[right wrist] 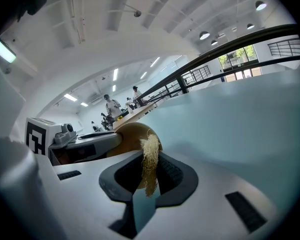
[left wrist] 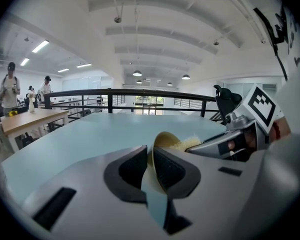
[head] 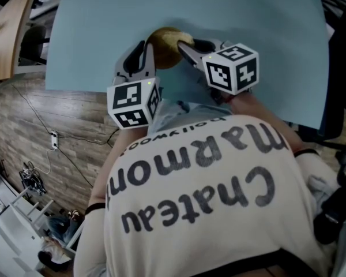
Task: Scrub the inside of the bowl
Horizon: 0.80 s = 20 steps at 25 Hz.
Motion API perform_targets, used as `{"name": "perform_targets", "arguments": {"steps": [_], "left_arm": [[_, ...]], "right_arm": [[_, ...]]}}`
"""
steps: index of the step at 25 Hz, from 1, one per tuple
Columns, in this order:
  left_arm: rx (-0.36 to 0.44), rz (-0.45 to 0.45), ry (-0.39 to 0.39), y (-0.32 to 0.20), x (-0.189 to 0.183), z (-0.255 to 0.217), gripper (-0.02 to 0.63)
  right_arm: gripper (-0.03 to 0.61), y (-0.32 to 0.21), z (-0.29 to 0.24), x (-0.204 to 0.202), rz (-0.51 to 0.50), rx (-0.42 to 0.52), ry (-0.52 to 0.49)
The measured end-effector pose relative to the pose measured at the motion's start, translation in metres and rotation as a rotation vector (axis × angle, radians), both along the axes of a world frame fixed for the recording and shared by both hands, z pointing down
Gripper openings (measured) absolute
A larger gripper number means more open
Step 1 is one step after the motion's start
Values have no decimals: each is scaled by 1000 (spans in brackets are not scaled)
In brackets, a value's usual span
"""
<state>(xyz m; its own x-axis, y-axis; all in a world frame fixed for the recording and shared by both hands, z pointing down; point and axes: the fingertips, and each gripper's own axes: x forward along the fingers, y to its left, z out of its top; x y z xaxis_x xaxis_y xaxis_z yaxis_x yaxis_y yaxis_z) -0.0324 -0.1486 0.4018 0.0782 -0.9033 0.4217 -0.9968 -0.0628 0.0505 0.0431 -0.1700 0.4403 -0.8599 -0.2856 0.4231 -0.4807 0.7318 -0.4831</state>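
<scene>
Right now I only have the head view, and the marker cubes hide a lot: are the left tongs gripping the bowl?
Observer: Yes, the left gripper view shows the left tongs shut on the bowl's rim.
Operator: And the other hand?
Observer: The right tongs pinch a pale fibrous scrubber.
Operator: Is it touching the bowl?
Observer: Yes, the left gripper view shows its fibres at the bowl's open side.

The bowl [head: 162,41] looks smooth, matt wood; the scrubber [right wrist: 150,158] is coarse pale fibre; the bench [head: 98,33] is smooth, matt light blue.
</scene>
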Motion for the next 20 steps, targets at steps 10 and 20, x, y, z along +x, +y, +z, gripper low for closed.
{"name": "perform_targets", "arguments": {"steps": [10,20], "left_arm": [[15,-21,48,2,2,0,38],[12,-48,143,2,15,0,41]], "right_arm": [[64,13,12,-1,-21,-29,5],[64,34,8,-3,-51,-106,-63]]}}
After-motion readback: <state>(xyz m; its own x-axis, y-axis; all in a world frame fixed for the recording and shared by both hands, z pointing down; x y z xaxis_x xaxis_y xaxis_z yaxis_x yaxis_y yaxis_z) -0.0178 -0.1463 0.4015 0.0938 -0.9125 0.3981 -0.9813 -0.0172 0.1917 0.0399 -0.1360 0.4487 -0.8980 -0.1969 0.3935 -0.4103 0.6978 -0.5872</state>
